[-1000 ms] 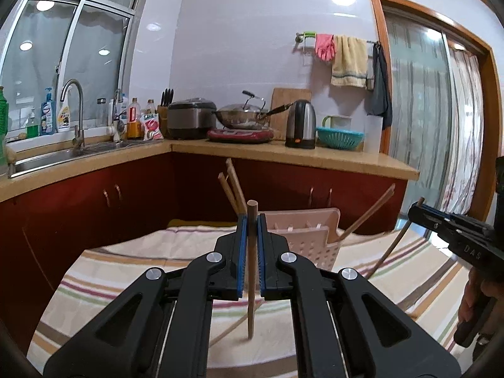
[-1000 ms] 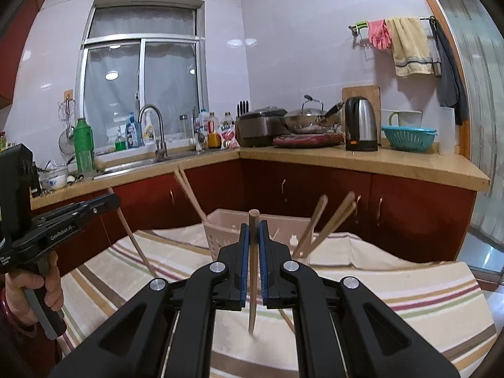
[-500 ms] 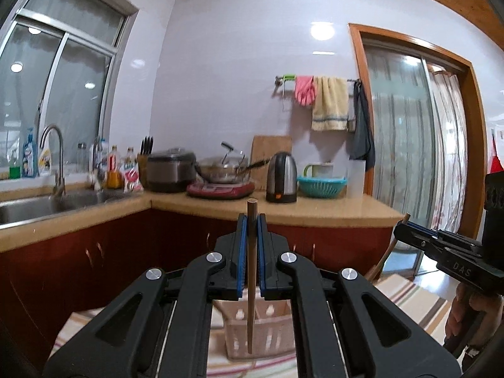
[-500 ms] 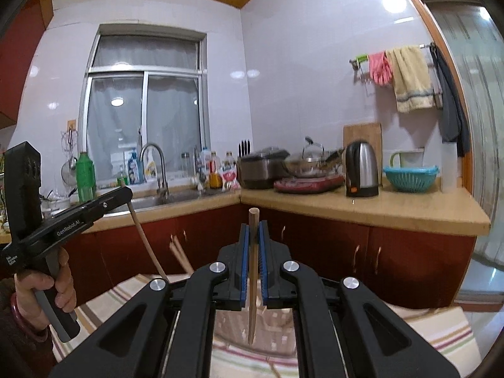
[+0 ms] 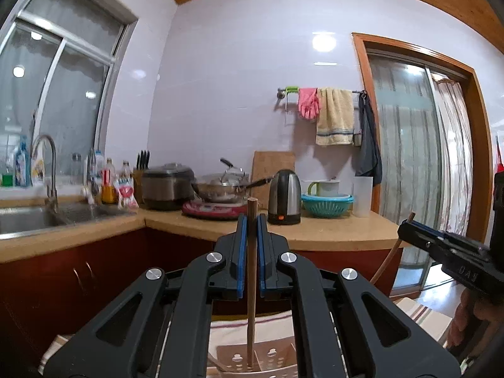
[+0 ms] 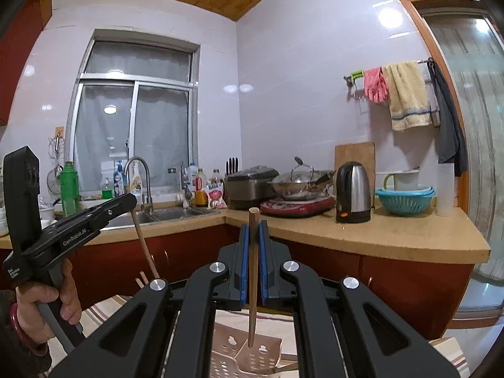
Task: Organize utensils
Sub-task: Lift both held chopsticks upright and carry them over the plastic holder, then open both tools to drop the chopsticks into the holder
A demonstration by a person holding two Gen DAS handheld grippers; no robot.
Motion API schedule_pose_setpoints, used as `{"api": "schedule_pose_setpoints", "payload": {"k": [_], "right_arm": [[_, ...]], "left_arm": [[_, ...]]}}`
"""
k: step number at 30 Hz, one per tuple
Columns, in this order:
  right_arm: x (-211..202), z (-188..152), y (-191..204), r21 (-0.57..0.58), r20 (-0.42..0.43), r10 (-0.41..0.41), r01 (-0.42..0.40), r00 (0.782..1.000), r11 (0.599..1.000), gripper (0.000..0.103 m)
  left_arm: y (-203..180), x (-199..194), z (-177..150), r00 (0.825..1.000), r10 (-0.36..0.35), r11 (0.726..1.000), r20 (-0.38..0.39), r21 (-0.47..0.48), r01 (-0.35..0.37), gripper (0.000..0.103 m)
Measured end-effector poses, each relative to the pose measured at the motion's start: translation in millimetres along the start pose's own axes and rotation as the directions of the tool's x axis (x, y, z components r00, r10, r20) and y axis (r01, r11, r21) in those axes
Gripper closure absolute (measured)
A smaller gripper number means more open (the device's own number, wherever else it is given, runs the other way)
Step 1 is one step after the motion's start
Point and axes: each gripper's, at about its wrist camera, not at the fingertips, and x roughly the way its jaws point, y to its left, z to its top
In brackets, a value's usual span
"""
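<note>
My left gripper is shut on a wooden chopstick that hangs upright. Its lower tip is over the pink perforated utensil holder at the bottom edge of the left wrist view. My right gripper is likewise shut on a second chopstick, whose tip hangs just above the holder. Each gripper shows in the other's view: the right gripper with its slanted chopstick, and the left gripper with its chopstick. Other chopstick ends poke up by the holder.
The holder stands on a striped tablecloth. Behind it runs an L-shaped counter with a kettle, wok, rice cooker and sink. A person's hand grips the left tool's handle. A glass door is at the right.
Both grippers have risen with their chopsticks still clamped. The holder and tablecloth have dropped to the bottom of both views, and more wall and ceiling show.
</note>
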Motion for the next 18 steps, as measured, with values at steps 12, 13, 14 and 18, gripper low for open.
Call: {"api": "schedule_pose_setpoints", "payload": {"k": [12,13,14,18], "right_arm": [[35,-56,-6,0.020,-0.149,-0.002,0.005,0.989,1.000,0.096],[37,-58,-5,0.022,-0.156,-0.002,0.005,0.988,1.000,0.096],[37,-60,-5,0.023,-0.163,-0.002,0.006,0.987,1.000,0.096],[40,-66,-4,0.026,-0.183,-0.005,0.010,0.983,1.000,0.096]], "left_arm": [[20,46,-68,0.985,0.006,0.998,-0.170,-0.056,-0.016,0.096],[21,49,-71,0.984,0.007,0.998,-0.180,-0.055,-0.017,0.096],[21,51,-76,0.981,0.006,0.998,-0.196,-0.053,-0.017,0.096],[23,56,-87,0.972,0.001,0.999,-0.234,-0.053,-0.014,0.095]]}}
